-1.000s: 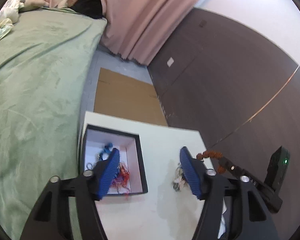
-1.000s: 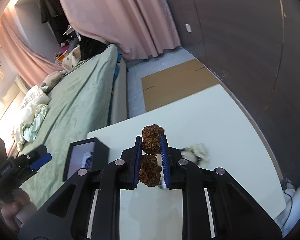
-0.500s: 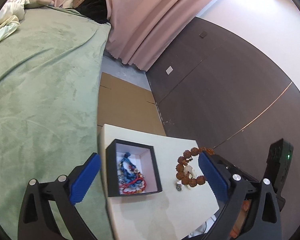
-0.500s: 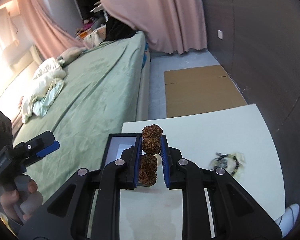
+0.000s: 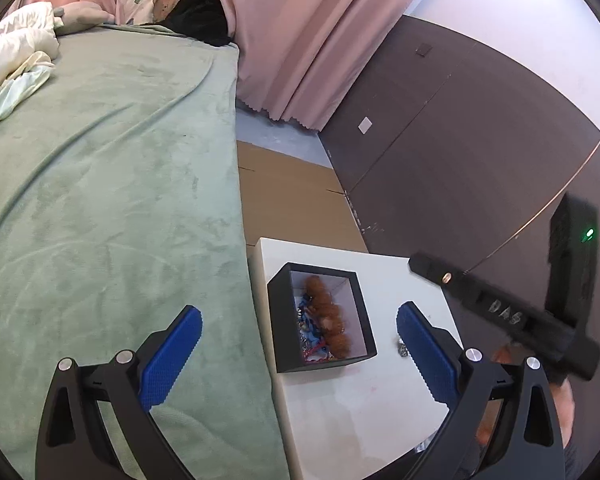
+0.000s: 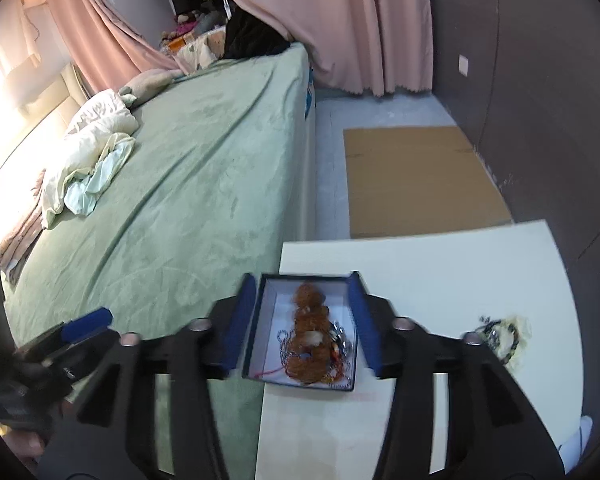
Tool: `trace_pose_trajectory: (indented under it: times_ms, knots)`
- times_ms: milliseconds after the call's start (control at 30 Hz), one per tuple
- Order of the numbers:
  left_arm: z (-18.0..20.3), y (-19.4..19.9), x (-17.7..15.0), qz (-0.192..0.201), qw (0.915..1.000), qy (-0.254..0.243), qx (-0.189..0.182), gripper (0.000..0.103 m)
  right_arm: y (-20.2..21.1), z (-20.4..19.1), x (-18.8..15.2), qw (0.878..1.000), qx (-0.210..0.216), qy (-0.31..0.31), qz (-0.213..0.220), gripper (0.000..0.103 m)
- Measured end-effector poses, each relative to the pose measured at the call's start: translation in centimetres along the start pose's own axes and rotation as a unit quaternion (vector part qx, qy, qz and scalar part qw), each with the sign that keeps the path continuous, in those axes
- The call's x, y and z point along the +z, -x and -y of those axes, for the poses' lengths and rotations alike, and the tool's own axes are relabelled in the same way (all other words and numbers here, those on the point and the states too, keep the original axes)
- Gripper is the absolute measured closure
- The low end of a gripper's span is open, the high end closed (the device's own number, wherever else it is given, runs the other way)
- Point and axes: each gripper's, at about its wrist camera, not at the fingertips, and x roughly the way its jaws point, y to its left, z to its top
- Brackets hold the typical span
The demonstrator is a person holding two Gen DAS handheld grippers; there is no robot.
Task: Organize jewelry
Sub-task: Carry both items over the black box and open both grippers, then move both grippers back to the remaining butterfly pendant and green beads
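beads of the brown bracelet (image 6: pixel 310 330) lie inside the black jewelry box (image 6: pixel 256 344), on top of chains and red cord. right gripper (image 6: pixel 305 326) hovers over the box, jaws wide apart and empty; left gripper (image 5: pixel 298 346) is held back, also spread and empty. a dark bead bracelet (image 6: pixel 500 334) sits apart on the white table (image 6: pixel 440 280). risk, as i judge it: reaching for that piece, a fingertip could clip the box rim and shove it toward the near table edge. only legible writing: blurred letters, perhaps "das", on the right gripper's body in the left view.
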Motion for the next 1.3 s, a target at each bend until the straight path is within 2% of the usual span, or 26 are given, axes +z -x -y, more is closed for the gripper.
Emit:
trace_pose_trajectory:
  times_ms: [33, 100, 267, 433, 533, 633, 867, 1233, 1300]
  knots:
    - [0.1, 0.1, 0.0, 0.001, 1.0, 0.0, -0.002, 0.008, 0.4, -0.1, 0.1, 1.0, 0.0, 0.003, 0.005, 0.036]
    - [0.4, 0.4, 0.0, 0.004, 1.0, -0.004, -0.003, 0.008, 1.2, 0.1, 0.1, 1.0, 0.002, 0.002, 0.018, 0.03]
    - [2.4, 0.2, -0.1, 0.004, 0.9994, -0.033, -0.005, 0.008, 3.1, 1.8, -0.4, 1.0, -0.002, 0.0, 0.019, 0.027]
    - [4.6, 0.7, -0.2, 0.023, 0.9985, -0.049, -0.009, 0.008, 5.6, 5.0, -1.4, 0.999, -0.014, -0.009, 0.028, 0.011]
    - [5.9, 1.1, -0.2, 0.028, 0.9979, -0.055, -0.02, 0.008, 7.3, 7.6, -2.0, 0.999, -0.02, -0.025, 0.031, 0.011]
    - [7.2, 1.1, -0.5, 0.033, 0.9968, -0.074, 0.0, 0.008, 8.7, 9.6, -2.7, 0.999, -0.019, -0.035, 0.034, 0.01]
    - [9.6, 0.3, -1.5, 0.034, 0.9941, -0.101, 0.017, 0.008, 10.3, 13.8, -4.9, 0.997, -0.037, -0.043, 0.044, 0.01]
    - [13.8, -3.5, -4.1, 0.02, 0.9893, -0.144, 0.012, 0.009, 8.0, 19.6, -9.3, 0.994, 0.013, -0.112, 0.015, 0.011]
    - [14.8, -4.5, -4.7, 0.015, 0.9879, -0.154, 0.008, 0.015, 7.6, 20.8, -9.6, 0.991, 0.022, -0.132, 0.008, 0.011]
